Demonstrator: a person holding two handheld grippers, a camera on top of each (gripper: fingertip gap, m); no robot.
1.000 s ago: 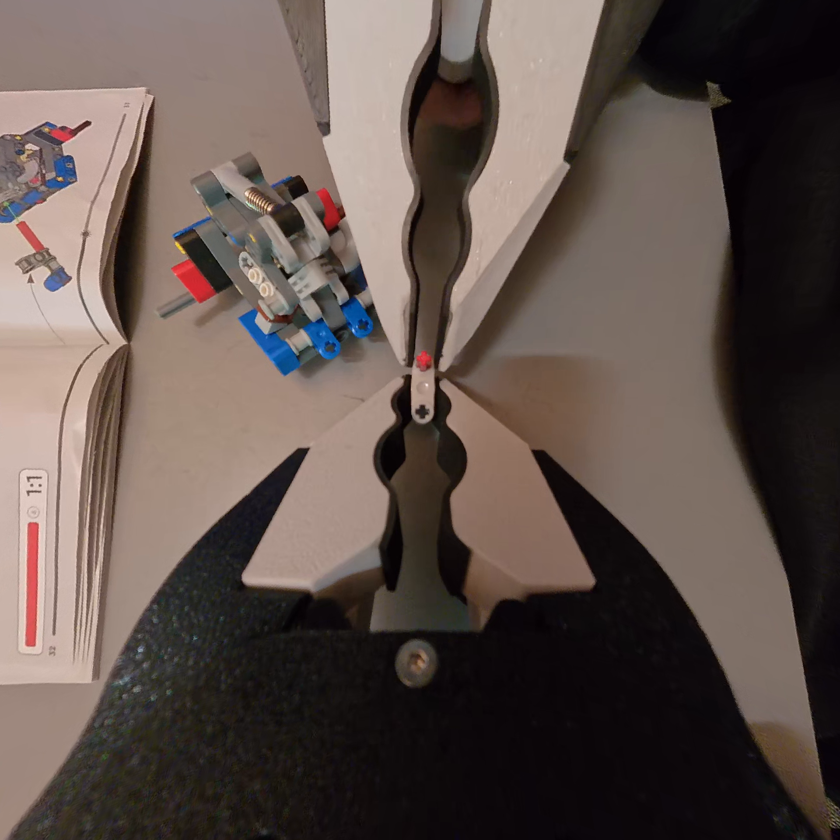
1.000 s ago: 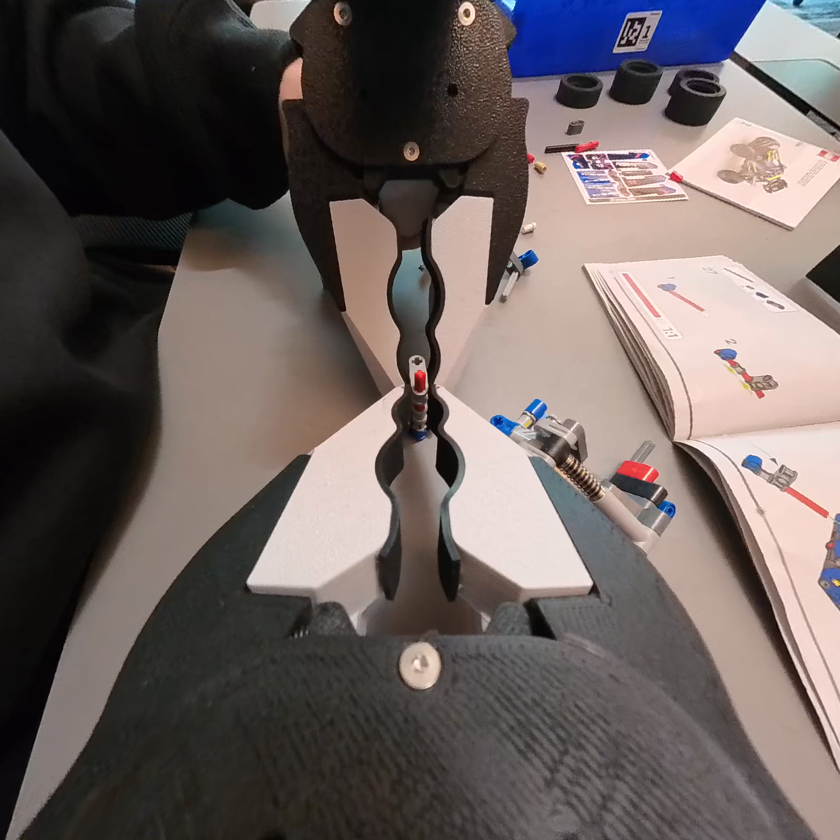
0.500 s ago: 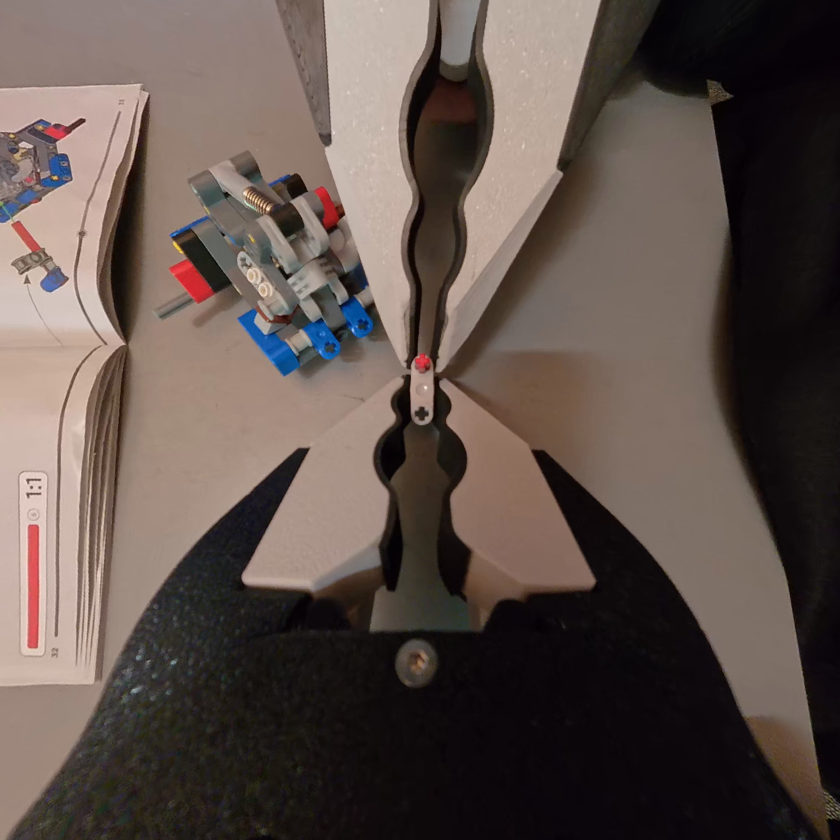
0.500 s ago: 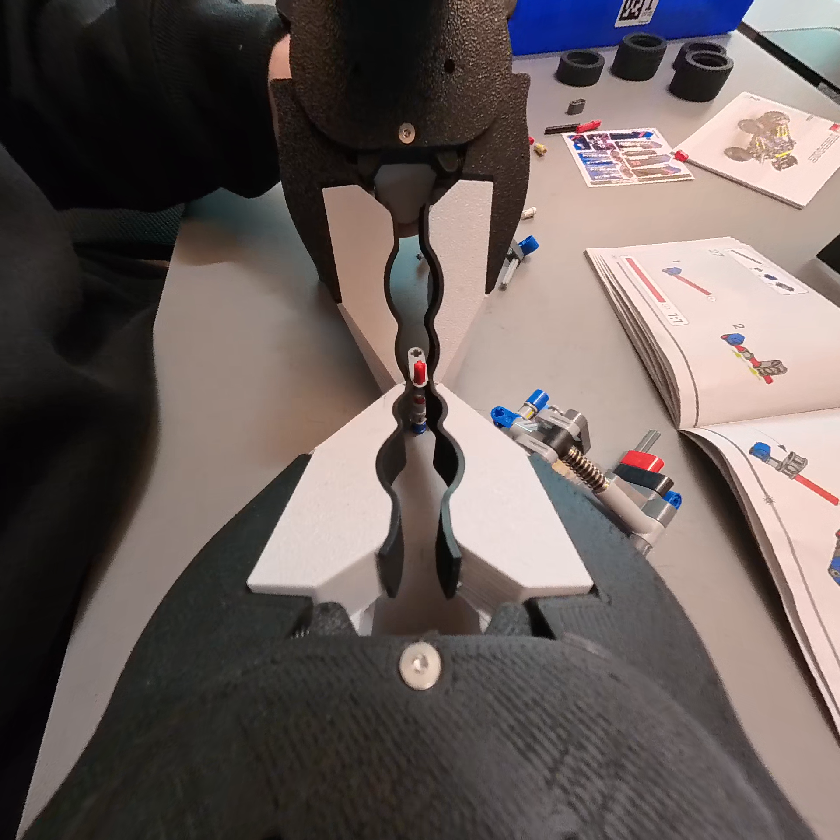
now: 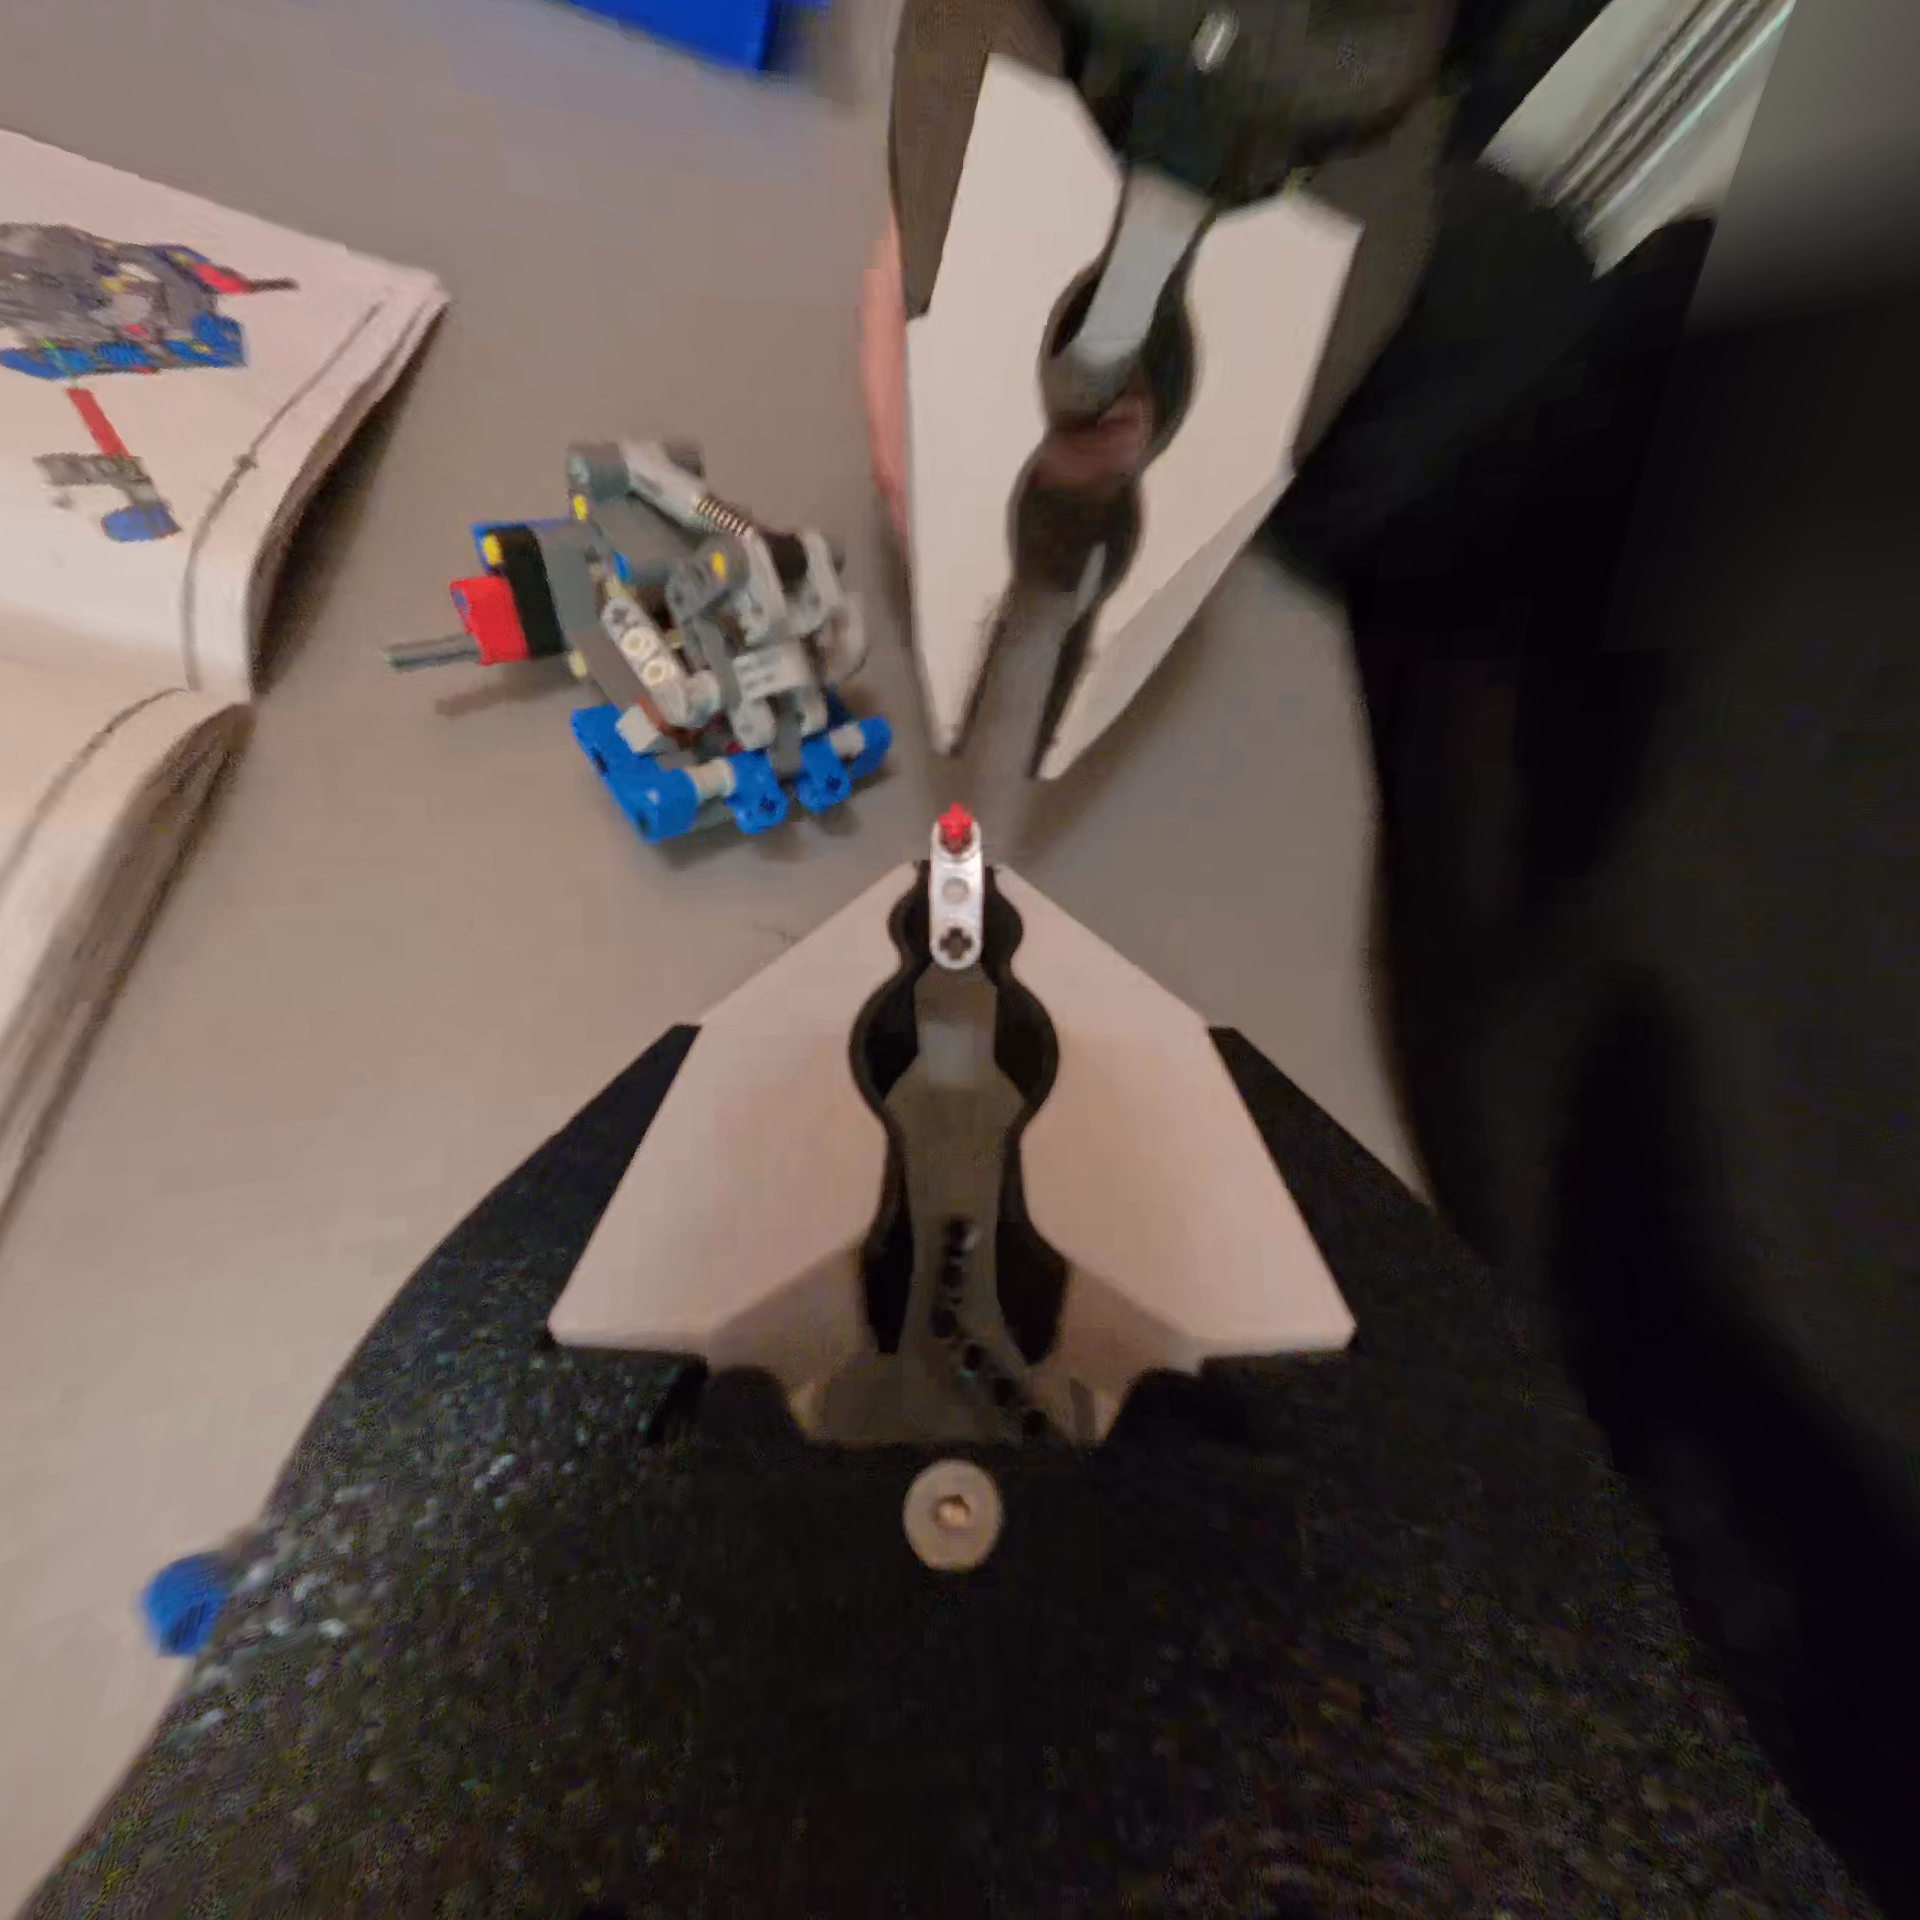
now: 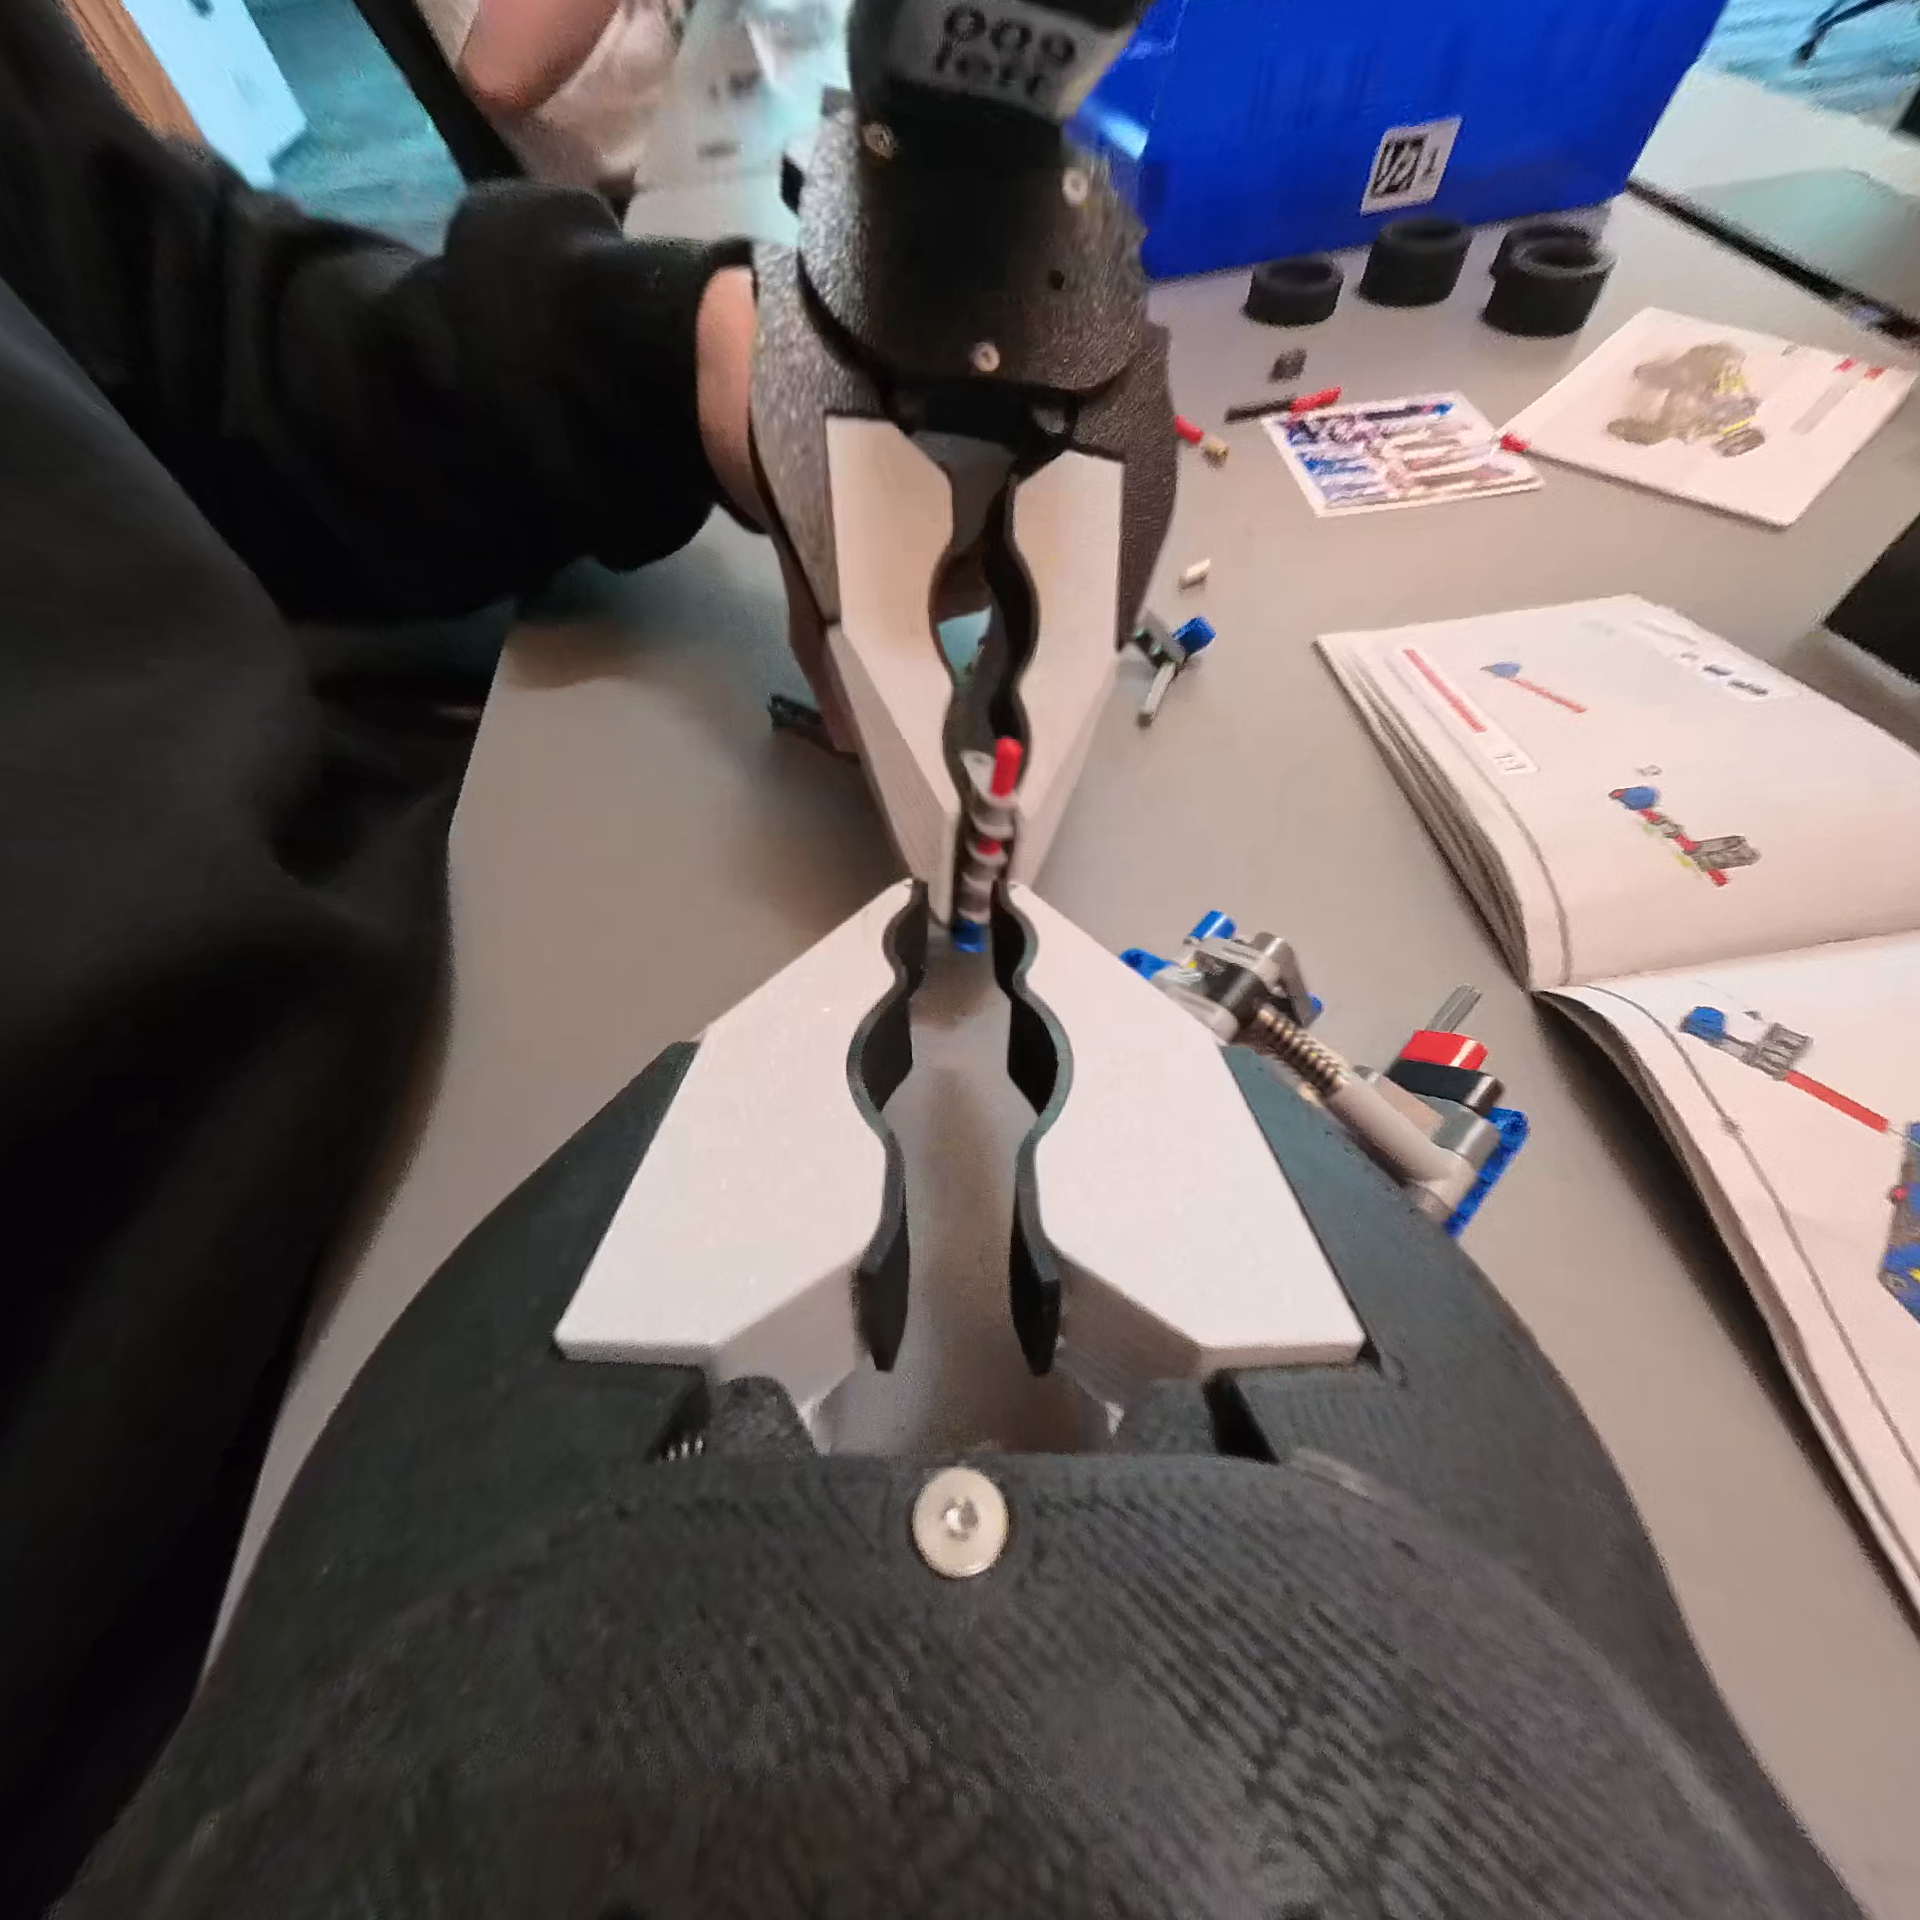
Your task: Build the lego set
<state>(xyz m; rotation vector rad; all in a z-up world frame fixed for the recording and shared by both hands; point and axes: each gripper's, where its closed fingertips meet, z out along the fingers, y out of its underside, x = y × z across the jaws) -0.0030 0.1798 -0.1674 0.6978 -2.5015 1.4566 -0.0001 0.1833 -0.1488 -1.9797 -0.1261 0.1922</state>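
Observation:
My left gripper (image 5: pixel 956 883) is shut on a small white beam (image 5: pixel 956 914) with a red axle (image 5: pixel 954 828) through it. In the right wrist view the axle assembly (image 6: pixel 985 831) shows red at the top, pale bushes along it and a blue end at the bottom, held upright between the left gripper's fingers. My right gripper (image 6: pixel 961 896) is open by a narrow gap and empty. In the left wrist view the right gripper (image 5: pixel 992 758) hangs just beyond the axle tip, apart from it. The part-built model (image 5: pixel 686 644) lies on the grey table to the left.
An open instruction booklet (image 6: pixel 1662 810) lies to the right, beside the model (image 6: pixel 1340 1070). Farther back are a blue bin (image 6: pixel 1382 104), black tyres (image 6: pixel 1423 260), a sticker sheet (image 6: pixel 1392 452), a second leaflet (image 6: pixel 1704 416) and a small blue-grey part (image 6: pixel 1169 655). A black sleeve fills the left. Only a small space, under 4 cm, lies between the two pairs of fingers.
My right gripper has opened, let go of the axle assembly and drawn back from it. The left gripper keeps hold of the piece, and the grippers now stand apart.

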